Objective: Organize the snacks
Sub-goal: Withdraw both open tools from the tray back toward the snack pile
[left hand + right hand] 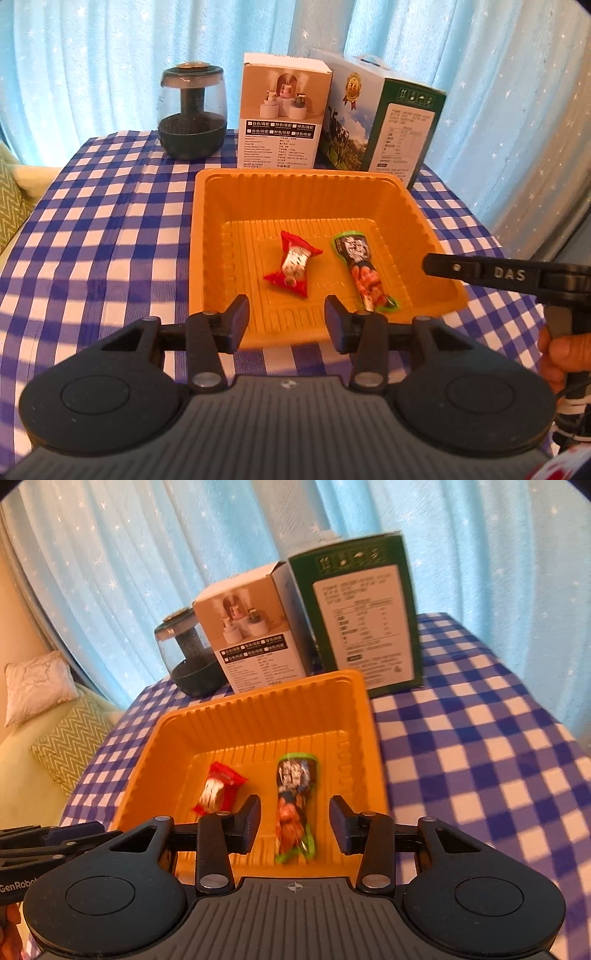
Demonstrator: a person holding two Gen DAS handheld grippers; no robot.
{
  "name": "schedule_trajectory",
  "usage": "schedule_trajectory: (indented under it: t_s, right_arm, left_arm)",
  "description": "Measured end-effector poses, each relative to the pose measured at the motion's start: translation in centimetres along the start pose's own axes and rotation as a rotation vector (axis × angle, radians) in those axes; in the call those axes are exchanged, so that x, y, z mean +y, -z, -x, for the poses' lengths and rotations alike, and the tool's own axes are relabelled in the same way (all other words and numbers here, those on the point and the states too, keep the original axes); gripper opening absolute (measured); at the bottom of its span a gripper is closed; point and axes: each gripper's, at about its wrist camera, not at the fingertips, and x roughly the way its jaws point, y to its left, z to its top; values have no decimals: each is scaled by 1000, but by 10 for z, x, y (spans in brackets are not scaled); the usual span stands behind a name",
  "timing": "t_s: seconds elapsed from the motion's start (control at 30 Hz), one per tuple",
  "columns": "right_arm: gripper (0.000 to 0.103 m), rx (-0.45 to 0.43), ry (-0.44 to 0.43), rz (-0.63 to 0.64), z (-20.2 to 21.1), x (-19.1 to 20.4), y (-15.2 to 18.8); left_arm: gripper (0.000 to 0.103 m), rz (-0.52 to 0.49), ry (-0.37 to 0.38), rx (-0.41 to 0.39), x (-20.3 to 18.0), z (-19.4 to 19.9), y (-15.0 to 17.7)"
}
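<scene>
Two wrapped snacks lie on the floor of an orange tray [207, 236] that sits on a table covered by a blue-and-white checked cloth [92, 236]. One is a red candy [291, 264], resting near the middle of the tray floor; the other is a long green-edged snack pack [364, 271], lying beside it toward the tray's right wall, the two apart from each other. Above the tray's near edge, the left gripper [287, 319] hangs with its jaws spread and nothing between them. Its counterpart, the right gripper [294, 821], also stands with jaws apart and holds nothing, hovering over the tray's near right part with the green-edged pack [295, 805] showing in the gap below its fingers; whether they touch it cannot be told. Along the table's far edge, behind the tray, stand a dark glass jar [192, 114], a white product box [282, 114] and a green carton [384, 118], side by side.
</scene>
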Motion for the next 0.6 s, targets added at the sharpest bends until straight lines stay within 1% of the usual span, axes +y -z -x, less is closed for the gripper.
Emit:
schedule_trajectory:
  t_s: [0.07, 0.13, 0.37, 0.6]
  right_arm:
    - [51, -4, 10, 5, 19, 3, 10]
    - [54, 6, 26, 8, 36, 4, 22]
    - [56, 19, 79, 40, 95, 2, 66]
    - [58, 11, 93, 79, 147, 16, 104]
  left_arm:
    - [44, 2, -3, -8, -4, 14, 9]
    - [45, 5, -5, -12, -9, 28, 19]
    - [51, 31, -3, -25, -24, 78, 55]
    - [54, 44, -2, -24, -40, 118, 95]
